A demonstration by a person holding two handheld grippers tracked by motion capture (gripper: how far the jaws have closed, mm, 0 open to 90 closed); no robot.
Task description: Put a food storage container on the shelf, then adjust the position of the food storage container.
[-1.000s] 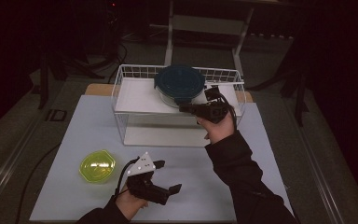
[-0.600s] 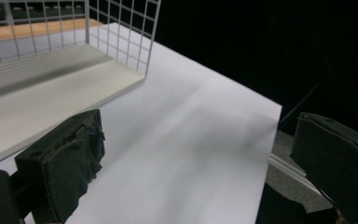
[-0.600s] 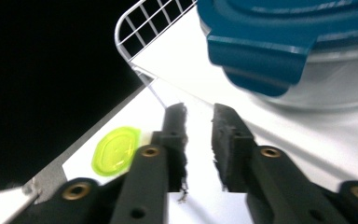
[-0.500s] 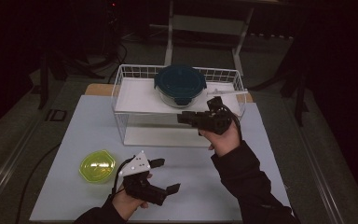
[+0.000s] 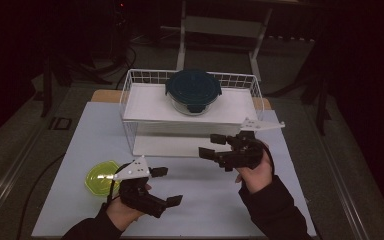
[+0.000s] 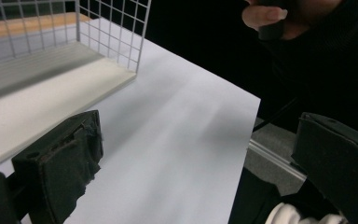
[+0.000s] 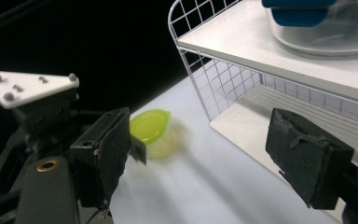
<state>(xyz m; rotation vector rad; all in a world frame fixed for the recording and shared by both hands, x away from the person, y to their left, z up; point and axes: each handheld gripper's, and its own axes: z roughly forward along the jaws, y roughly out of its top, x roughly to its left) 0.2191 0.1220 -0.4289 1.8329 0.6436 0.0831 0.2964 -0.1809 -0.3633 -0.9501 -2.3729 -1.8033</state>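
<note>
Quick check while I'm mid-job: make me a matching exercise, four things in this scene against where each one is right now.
Things:
1. container
2. yellow bowl
3. left gripper
4. right gripper

Places:
a. on the mat, left of the person's left hand
b. open, over the mat's near edge
c. on the rack's top shelf
d. open, in front of the rack's lower shelf

Pairs: 1-c, 2-a, 3-b, 4-d

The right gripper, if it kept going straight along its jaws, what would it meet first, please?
Probably the left gripper beside the yellow-green container; the right gripper points left over bare table. Depth is uncertain.
</note>
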